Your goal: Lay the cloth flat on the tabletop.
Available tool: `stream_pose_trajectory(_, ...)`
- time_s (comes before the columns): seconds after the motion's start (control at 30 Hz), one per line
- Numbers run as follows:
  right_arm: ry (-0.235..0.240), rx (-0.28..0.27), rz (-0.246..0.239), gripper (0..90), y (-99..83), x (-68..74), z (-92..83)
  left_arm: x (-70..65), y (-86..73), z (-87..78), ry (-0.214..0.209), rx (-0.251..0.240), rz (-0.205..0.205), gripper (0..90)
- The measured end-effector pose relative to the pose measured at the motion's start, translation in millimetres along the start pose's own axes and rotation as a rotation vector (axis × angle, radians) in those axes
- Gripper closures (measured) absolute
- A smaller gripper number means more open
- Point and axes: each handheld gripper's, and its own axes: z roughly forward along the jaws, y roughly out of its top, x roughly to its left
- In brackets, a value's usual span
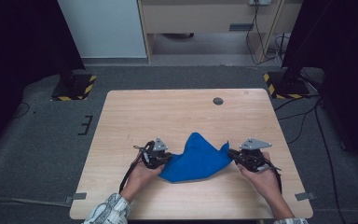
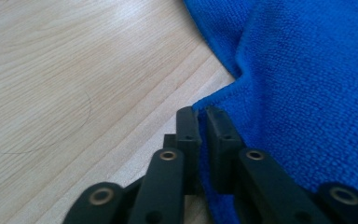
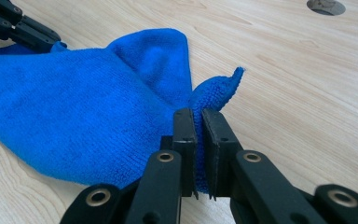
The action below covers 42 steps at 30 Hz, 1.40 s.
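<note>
A person sits at a pale wooden desk with a black two-jaw gripper in each hand. A bright blue terry-cloth towel lies rumpled on the desk near its front edge, about midway between the left and right edges, with one fold rising in a peak toward the far edge. The left gripper is at the towel's left end, its jaws pressed together on a corner of the fabric; the left gripper view shows the blue edge caught between them just above the wood. The right gripper is at the towel's right end, its jaws likewise pinching a corner, which pokes up past them as a small point in the right gripper view. The towel's long axis runs left to right between the two grippers, slack and bunched in the middle. Each hand holds its own end, so pulling them apart would likely stretch the cloth flat.
</note>
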Motion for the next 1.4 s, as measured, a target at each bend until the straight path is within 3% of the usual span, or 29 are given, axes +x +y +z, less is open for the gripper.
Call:
stream_pose_trajectory(0.07,0.001,-0.006,-0.006,84.7,1.2,0.3,-0.9,0.8,2.0,-3.2,0.02,-0.02,0.007,87.4)
stream_pose_trajectory(0.23,-0.006,-0.037,-0.007,85.6,4.7,1.9,-3.1,10.8,8.6,-23.6,0.065,-0.14,-0.047,88.1)
stream_pose_trajectory(0.4,-0.009,-0.068,-0.013,86.2,10.7,3.4,-6.9,15.3,11.5,-33.8,0.058,-0.204,-0.097,88.4)
stream_pose_trajectory(0.57,-0.011,-0.106,-0.018,86.6,17.5,4.4,-11.5,12.0,20.8,-42.2,0.057,-0.249,-0.081,88.6)
stream_pose_trajectory(0.97,-0.032,-0.189,-0.015,87.4,43.4,5.0,-38.5,17.5,46.7,-79.9,0.058,-0.37,-0.092,88.8)
stream_pose_trajectory(1.4,-0.049,-0.232,-0.047,87.7,72.8,11.8,-57.4,12.8,77.6,-100.7,0.074,-0.393,-0.036,88.9)
